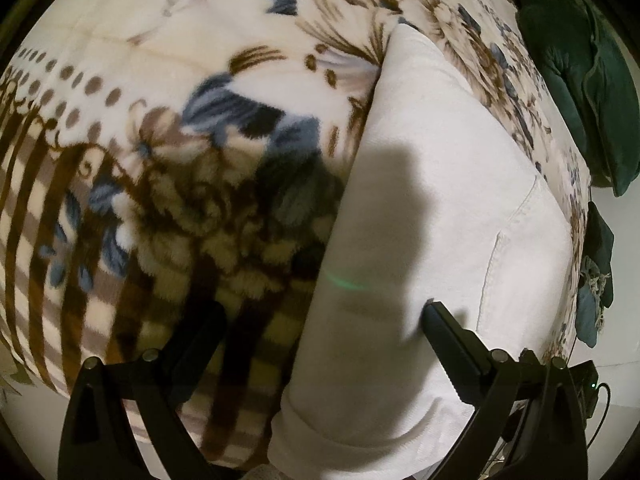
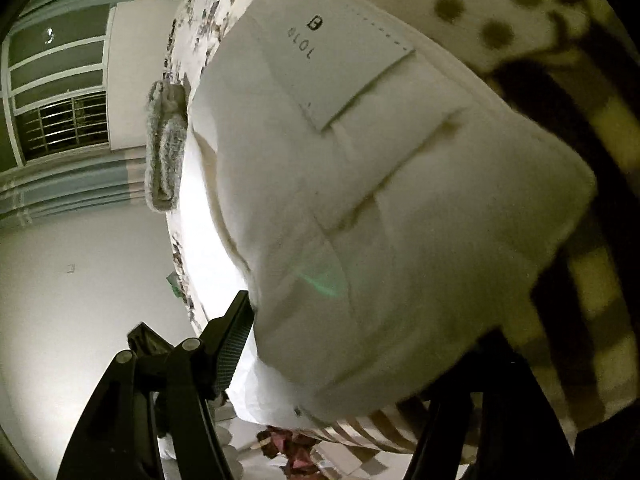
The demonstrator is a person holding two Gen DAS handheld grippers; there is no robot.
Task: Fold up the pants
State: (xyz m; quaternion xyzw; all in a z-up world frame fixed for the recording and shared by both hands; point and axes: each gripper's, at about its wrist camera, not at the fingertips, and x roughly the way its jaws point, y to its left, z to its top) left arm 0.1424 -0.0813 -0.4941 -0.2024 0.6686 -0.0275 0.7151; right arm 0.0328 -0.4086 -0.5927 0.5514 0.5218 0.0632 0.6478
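White pants lie folded lengthwise on a floral blanket, running from the near edge toward the far right. My left gripper is open above the pants' near end, one finger over the blanket, the other over the white cloth. In the right wrist view the pants' waist end fills the middle, inside out, with a white label printed with a letter and digits. My right gripper is open, its fingers spread on either side of this end, holding nothing.
A dark green cushion and dark clothes lie at the bed's right edge. A grey folded towel sits at the bed edge; beyond it are a window and wall. Reddish items lie on the floor.
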